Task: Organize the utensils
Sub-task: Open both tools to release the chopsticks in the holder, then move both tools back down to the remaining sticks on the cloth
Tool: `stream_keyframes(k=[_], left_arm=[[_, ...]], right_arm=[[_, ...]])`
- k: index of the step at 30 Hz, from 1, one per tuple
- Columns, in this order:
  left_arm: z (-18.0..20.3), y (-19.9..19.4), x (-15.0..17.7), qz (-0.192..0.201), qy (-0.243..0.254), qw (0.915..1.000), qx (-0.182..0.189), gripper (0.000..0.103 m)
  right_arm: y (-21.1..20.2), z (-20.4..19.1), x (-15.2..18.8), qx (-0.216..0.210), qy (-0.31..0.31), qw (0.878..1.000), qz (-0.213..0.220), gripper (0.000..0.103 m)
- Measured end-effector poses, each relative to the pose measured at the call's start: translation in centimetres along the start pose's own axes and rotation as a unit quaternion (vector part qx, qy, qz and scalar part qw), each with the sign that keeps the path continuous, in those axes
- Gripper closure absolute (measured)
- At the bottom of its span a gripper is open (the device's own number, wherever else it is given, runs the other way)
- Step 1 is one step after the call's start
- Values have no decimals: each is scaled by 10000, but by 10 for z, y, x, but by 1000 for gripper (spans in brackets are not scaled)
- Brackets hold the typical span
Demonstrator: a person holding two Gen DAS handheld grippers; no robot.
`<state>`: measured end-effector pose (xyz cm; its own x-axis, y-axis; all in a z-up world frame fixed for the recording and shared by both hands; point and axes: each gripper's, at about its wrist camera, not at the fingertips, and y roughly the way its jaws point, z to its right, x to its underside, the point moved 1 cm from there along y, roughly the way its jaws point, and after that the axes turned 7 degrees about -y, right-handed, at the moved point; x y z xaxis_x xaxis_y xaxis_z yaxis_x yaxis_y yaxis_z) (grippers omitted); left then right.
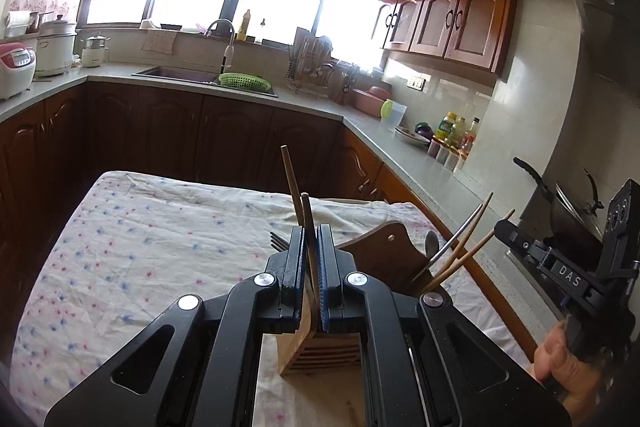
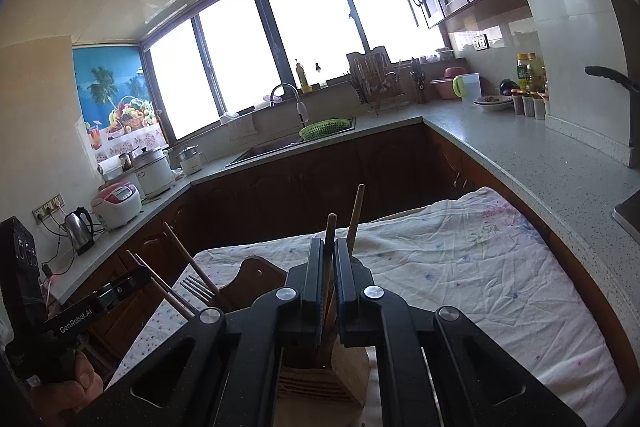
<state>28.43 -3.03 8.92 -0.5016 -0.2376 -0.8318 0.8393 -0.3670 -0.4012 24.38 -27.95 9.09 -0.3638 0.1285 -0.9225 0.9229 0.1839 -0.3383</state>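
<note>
Chopsticks are what I've got in both grippers: the left gripper [image 1: 311, 259] is clamped almost fully closed on a brown chopstick [image 1: 307, 215] at lower centre of its view, and the right gripper [image 2: 329, 267] is pinched just as tight on another chopstick [image 2: 330, 231]. Under each sits the wooden holder [image 1: 304, 351], standing on the flowered cloth [image 1: 140, 247], with a fork [image 2: 197, 287] and more sticks already leaning in it. I judge the step is lowering both into the slots. I'd keep each stick upright, line its lower end over an opening, and release only once it is seated, avoiding the leaning ones.
</note>
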Motion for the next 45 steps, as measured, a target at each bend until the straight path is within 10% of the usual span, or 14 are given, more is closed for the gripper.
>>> stream_keyframes(k=[16, 18, 20, 24, 45], left_arm=[[1, -3, -4, -131, -12, 9999, 6, 91], [0, -10, -4, -76, -26, 10000, -5, 74], [-1, -19, -3, -7, -91, 10000, -33, 35], [-2, -39, 5, 135, -71, 9998, -110, 26], [-14, -105, 110, -558, -174, 9979, -273, 20]], right_arm=[[-4, 4, -2, -45, 149, 9999, 22, 86], [-13, 4, -4, -74, 216, 9996, 151, 56], [-25, 6, -5, -132, 291, 9988, 360, 41], [-51, 7, -6, -147, 365, 9964, 750, 4], [-130, 6, 87, -132, 583, 9981, 110, 1]])
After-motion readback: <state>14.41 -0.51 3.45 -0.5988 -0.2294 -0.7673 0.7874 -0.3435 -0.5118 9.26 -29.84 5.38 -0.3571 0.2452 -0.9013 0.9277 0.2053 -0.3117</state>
